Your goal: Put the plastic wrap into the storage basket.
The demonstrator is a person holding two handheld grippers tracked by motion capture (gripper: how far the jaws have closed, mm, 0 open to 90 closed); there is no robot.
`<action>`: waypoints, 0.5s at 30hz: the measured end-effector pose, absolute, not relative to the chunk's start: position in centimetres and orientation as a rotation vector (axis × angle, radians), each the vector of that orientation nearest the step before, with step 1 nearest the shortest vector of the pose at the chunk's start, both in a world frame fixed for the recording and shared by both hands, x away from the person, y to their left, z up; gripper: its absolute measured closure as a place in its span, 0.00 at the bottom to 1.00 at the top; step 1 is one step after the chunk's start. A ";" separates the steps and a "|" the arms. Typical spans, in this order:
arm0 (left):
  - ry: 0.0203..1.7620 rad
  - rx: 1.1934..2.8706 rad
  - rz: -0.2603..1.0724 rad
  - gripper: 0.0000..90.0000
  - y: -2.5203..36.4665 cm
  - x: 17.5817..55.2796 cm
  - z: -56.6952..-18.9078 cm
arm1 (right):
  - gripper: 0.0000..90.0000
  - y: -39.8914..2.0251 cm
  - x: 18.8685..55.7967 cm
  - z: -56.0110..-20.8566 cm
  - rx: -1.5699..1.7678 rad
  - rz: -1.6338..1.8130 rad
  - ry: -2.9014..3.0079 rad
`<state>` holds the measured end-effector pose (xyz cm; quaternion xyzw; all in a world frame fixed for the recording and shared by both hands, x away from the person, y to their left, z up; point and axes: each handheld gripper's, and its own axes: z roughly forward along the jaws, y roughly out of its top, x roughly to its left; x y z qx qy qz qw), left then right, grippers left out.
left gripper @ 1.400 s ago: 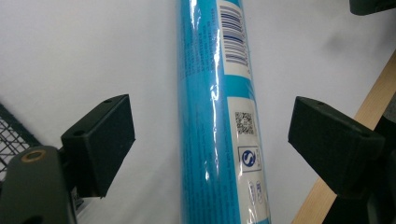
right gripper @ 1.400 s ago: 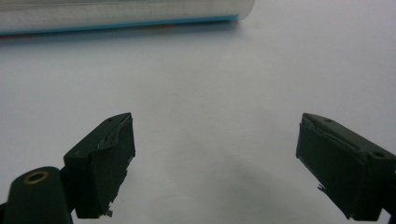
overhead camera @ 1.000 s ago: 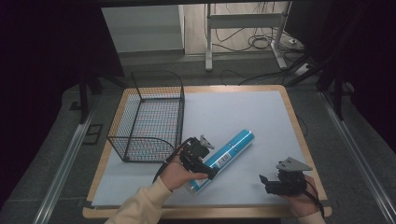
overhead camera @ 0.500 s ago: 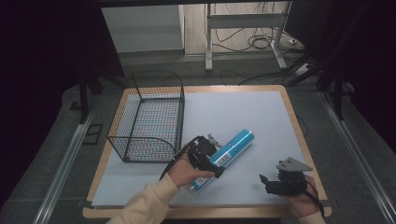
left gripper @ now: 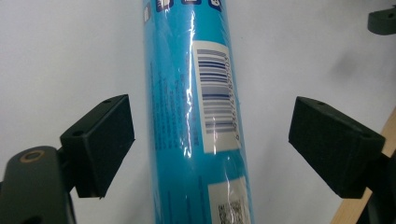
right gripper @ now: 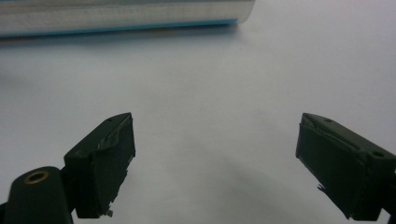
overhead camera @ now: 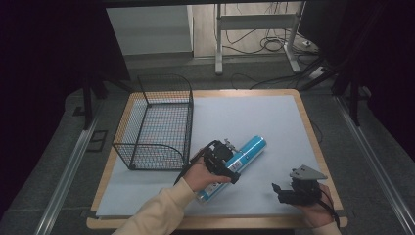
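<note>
Blue tube (left gripper: 187,116): glossy, wrapped in clear shiny film that wrinkles and catches light; paper-looking white barcode label under film; silvery end section looks metallic in right gripper view (right gripper: 121,16).
Left gripper (left gripper: 210,149): black matt plastic, pads finely textured.
Right gripper (right gripper: 215,163): same black matt plastic, pad edges rough and frayed; grey matt plate on top.
Basket (overhead camera: 155,125): thin black wire mesh, metal.
Table (overhead camera: 303,117): pale matt smooth sheet over light wood rim.
Sleeve (overhead camera: 156,213): soft cream cloth.
</note>
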<state>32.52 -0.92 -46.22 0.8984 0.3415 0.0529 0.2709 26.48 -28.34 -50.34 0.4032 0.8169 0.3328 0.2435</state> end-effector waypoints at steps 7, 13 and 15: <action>0.927 2.441 0.143 0.15 -1.5 33.2 -46.4 | 0.14 -28.4 26.5 -50.3 1.101 0.910 2.231; 0.948 2.460 0.141 0.15 -2.1 34.0 -46.9 | 0.14 -28.3 26.5 -50.3 1.101 0.908 2.232; 0.949 2.467 0.143 0.15 -2.4 34.2 -47.0 | 0.14 -28.4 26.5 -50.4 1.101 0.908 2.232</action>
